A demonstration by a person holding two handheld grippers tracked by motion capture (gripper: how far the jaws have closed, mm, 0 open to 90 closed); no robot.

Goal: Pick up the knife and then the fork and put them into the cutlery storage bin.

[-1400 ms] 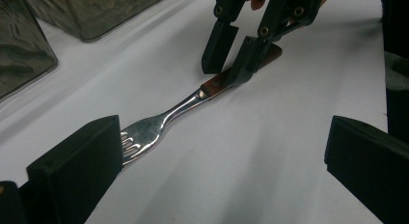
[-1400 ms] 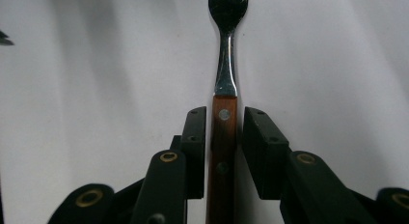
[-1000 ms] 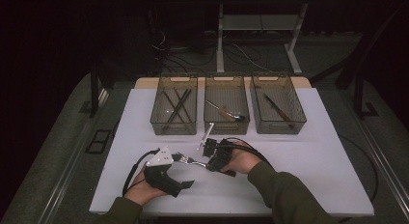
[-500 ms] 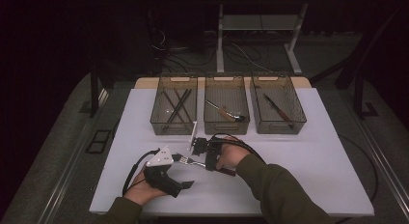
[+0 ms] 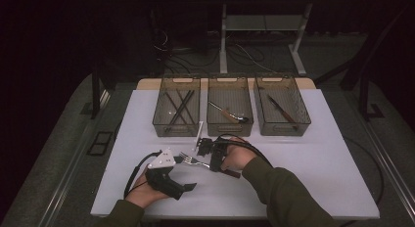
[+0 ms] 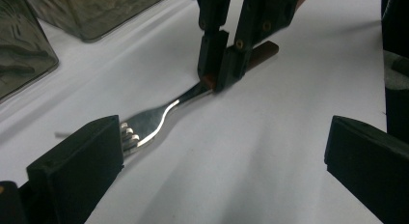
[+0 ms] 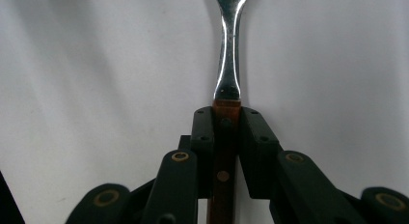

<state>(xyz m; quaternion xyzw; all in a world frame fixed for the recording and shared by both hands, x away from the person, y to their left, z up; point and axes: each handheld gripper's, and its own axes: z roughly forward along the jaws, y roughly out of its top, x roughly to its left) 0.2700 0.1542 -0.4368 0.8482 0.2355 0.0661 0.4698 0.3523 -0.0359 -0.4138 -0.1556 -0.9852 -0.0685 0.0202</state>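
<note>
Between the right claw's (image 7: 225, 132) clenched jaws, fork (image 7: 228, 64) handle, tines outward.

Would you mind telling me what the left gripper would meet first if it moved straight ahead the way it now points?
Probably the steel fork with the brown wooden handle: its tines already lie beside the left gripper, whose jaws stand open. Beyond it, the right gripper clamps the handle.

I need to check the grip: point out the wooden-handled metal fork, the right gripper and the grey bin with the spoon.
wooden-handled metal fork (image 6: 159, 119), left gripper view, on its shiny neck.
right gripper (image 7: 226, 137), right gripper view, between its fingertips.
grey bin with the spoon (image 5: 230, 130), high view, on its near wall.
</note>
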